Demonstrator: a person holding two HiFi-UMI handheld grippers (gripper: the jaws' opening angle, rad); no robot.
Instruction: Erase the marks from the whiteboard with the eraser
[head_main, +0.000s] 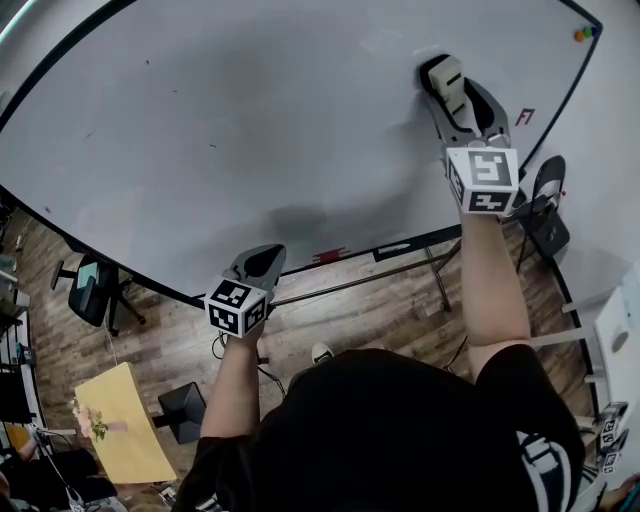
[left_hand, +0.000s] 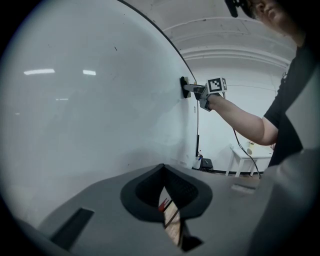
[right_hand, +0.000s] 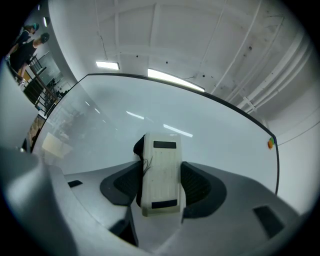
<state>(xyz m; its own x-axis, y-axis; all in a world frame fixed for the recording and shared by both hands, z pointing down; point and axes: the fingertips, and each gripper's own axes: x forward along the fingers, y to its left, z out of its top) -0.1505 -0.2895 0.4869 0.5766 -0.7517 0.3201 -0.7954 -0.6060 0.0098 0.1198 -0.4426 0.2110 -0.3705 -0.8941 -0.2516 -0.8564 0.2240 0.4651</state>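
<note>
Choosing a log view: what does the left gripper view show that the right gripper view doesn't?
Left only: the right gripper seen sideways, holding the eraser on the whiteboard; the arm; a table. Right only: the eraser's white back clamped between the jaws; a coloured dot. Both: whiteboard and eraser.

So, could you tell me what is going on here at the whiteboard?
A person is working at the whiteboard. The right gripper is shut on the eraser, pressing it against the board toward its right end. The left gripper is shut and empty, held low by the board's bottom edge. The board looks mostly clean.
</note>
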